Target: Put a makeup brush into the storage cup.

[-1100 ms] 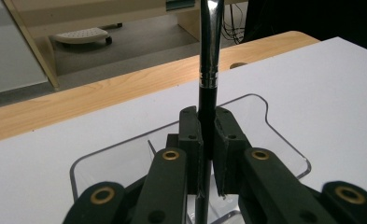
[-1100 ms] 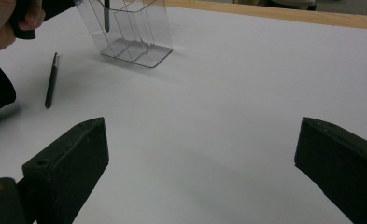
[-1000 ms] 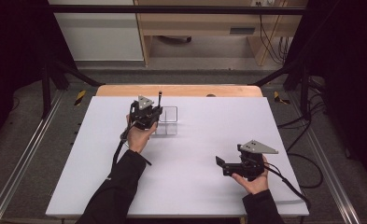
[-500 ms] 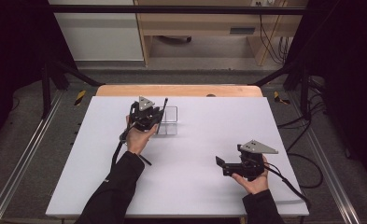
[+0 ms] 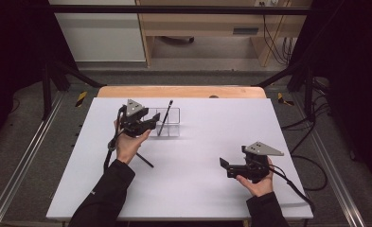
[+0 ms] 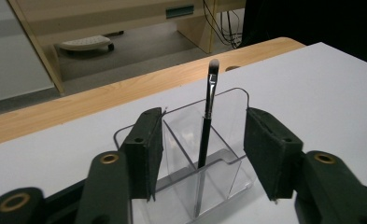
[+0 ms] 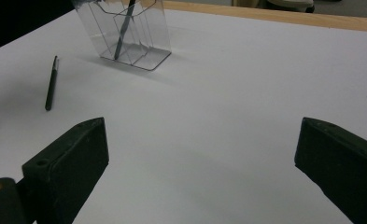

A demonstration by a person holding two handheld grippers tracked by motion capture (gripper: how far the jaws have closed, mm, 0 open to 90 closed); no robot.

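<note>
While the brush (image 6: 208,122) stands tilted in a compartment of the clear organiser (image 6: 228,163) at the far middle of the white table (image 5: 198,156), the left gripper (image 5: 151,124) sits just in front of it, jaws just opened and parted with nothing pinched. A second brush (image 7: 51,88) lies flat nearby. The right gripper (image 5: 225,166) rests well apart, jaws wide and empty.

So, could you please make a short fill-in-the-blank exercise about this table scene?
1. The brush stands in the clear ____ with its bristles up.
2. The left gripper has just been opening, and its fingers are ____ the brush.
3. A second brush lies flat on the ____.
4. The right gripper is ____.

Missing words: holder; apart from; table; open
</note>
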